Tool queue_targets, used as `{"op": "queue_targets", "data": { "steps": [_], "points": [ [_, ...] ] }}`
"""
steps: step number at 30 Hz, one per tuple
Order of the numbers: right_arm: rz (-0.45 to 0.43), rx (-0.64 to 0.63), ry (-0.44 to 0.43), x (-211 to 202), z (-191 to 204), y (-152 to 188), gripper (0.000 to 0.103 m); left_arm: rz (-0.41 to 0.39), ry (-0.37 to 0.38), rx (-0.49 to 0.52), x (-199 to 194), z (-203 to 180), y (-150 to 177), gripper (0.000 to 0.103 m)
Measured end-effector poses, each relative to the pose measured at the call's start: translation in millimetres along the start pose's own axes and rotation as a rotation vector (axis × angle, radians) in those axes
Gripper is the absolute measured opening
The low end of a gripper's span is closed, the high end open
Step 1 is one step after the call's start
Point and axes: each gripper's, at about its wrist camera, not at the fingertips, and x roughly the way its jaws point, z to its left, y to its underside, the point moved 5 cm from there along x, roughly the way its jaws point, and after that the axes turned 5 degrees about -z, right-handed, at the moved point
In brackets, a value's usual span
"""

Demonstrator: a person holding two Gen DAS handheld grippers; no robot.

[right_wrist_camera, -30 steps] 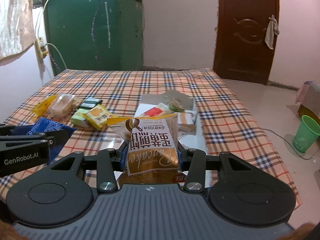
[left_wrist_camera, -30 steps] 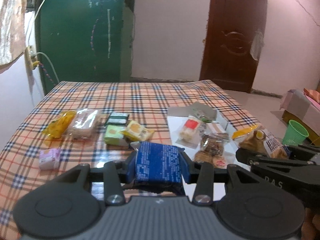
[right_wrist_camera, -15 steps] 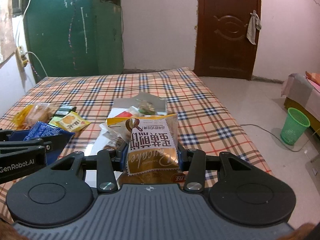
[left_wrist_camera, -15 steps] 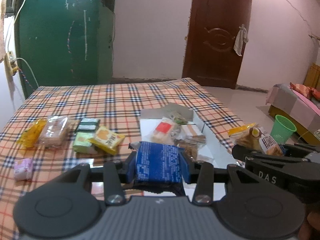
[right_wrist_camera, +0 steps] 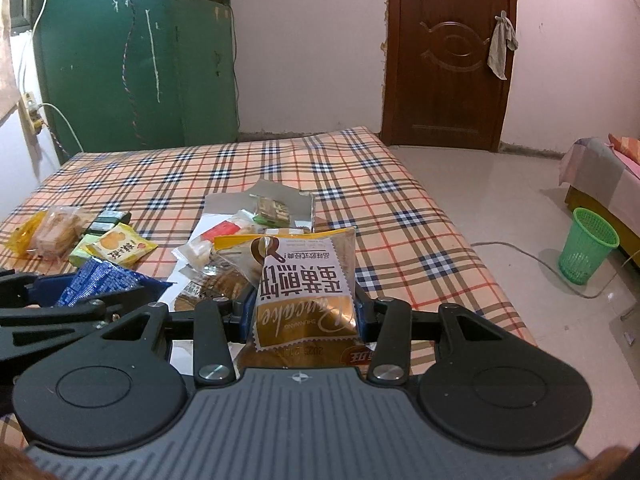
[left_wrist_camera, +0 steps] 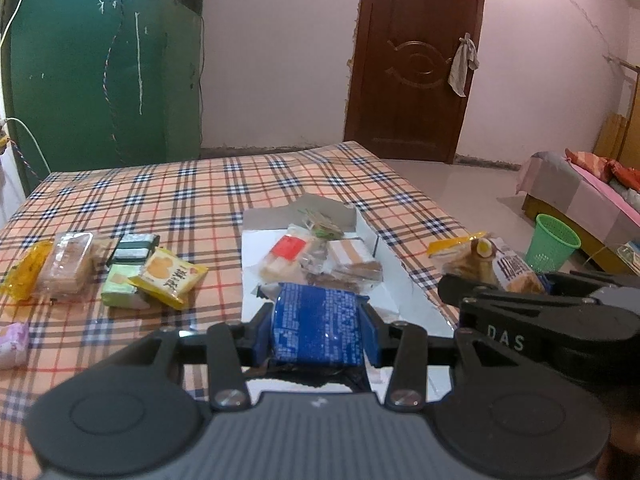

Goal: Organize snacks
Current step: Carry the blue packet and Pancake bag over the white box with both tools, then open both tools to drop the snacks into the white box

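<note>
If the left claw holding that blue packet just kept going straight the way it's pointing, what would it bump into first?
Most likely the snacks piled in the open white box just ahead: the left claw, shut on the blue packet, aims down toward the brown-wrapped snack there. Depth is hard to judge.

A home bedroom: a bed (left_wrist_camera: 240, 184) under a plaid sheet fills the middle, a second bed (left_wrist_camera: 592, 196) with pink bedding sits at the right edge, a carved brown door (right_wrist_camera: 448, 52) stands upper right, and a green basket (right_wrist_camera: 586, 246) rests on the tiled floor (right_wrist_camera: 500, 200).
</note>
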Motion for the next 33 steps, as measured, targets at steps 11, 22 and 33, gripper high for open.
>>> {"op": "queue_targets", "data": {
  "steps": [11, 22, 33],
  "points": [
    [0.012, -0.013, -0.005, 17, -2, -2, 0.054, 0.021, 0.005, 0.008, 14, -8, 1, 0.043],
    [0.038, -0.002, 0.001, 33, -3, 2, 0.054, 0.048, 0.007, 0.012, 31, -8, 7, 0.043],
    [0.054, -0.014, 0.004, 40, 0, 4, 0.054, 0.077, 0.076, 0.021, 38, -12, 16, 0.044]
  ]
}}
